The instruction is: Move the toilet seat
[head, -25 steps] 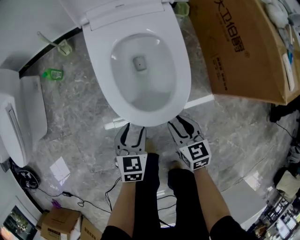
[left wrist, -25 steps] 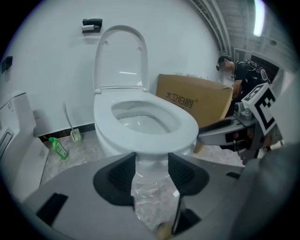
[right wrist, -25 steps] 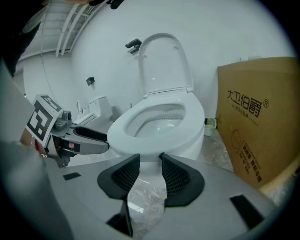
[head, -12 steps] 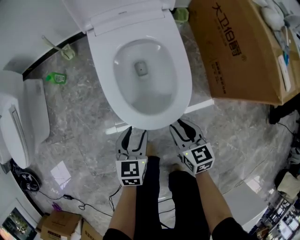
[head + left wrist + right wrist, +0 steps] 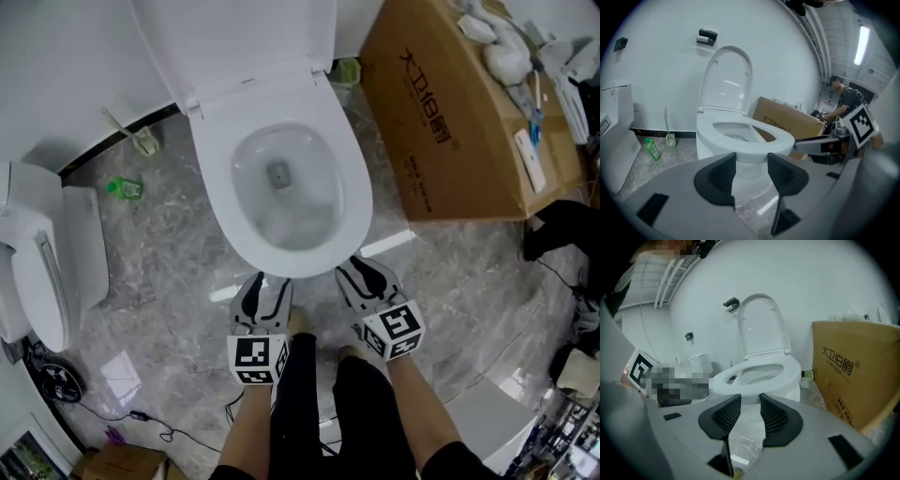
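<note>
The toilet seat [image 5: 295, 262], stretching near to far, is lying just beyond the left gripper [image 5: 262, 281] and right gripper [image 5: 361, 265]; both are standing open, empty.

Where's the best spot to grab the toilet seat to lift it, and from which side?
Take the toilet seat at its front rim, coming from the front. It overhangs the bowl there, so a jaw likely fits underneath, and that edge is farthest from the hinge under the raised lid.

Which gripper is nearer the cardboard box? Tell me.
Right. The right gripper is in front of the toilet, toward the cardboard box; the left gripper is beside it, farther off.
</note>
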`<act>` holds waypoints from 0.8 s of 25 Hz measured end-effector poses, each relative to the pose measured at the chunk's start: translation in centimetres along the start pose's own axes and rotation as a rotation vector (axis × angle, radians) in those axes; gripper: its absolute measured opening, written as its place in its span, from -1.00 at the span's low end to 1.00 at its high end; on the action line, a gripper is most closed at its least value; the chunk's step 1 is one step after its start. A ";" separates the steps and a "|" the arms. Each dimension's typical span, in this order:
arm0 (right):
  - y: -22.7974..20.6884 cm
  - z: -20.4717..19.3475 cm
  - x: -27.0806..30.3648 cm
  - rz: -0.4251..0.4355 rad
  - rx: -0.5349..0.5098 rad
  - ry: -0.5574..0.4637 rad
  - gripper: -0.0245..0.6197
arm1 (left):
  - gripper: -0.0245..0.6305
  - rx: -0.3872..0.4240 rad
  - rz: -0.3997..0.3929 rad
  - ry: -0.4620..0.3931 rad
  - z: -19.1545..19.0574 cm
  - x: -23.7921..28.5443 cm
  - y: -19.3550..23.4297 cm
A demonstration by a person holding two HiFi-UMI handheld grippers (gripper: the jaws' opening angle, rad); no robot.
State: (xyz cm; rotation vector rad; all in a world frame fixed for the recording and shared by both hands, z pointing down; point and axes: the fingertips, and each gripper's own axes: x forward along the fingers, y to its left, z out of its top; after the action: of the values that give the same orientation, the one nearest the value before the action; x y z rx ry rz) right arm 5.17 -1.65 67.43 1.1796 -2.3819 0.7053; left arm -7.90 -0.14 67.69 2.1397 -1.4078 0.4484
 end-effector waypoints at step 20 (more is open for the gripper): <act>1.8 14.3 -3.1 0.003 -0.011 -0.166 -0.50 | -0.29 -0.040 -0.011 -0.125 13.7 -3.8 -0.1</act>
State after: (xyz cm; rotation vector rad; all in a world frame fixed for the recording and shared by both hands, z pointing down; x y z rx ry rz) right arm 3.77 -7.22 53.85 1.2748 -2.5192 0.6168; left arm -9.57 -5.49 54.67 2.1741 -1.4595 0.2839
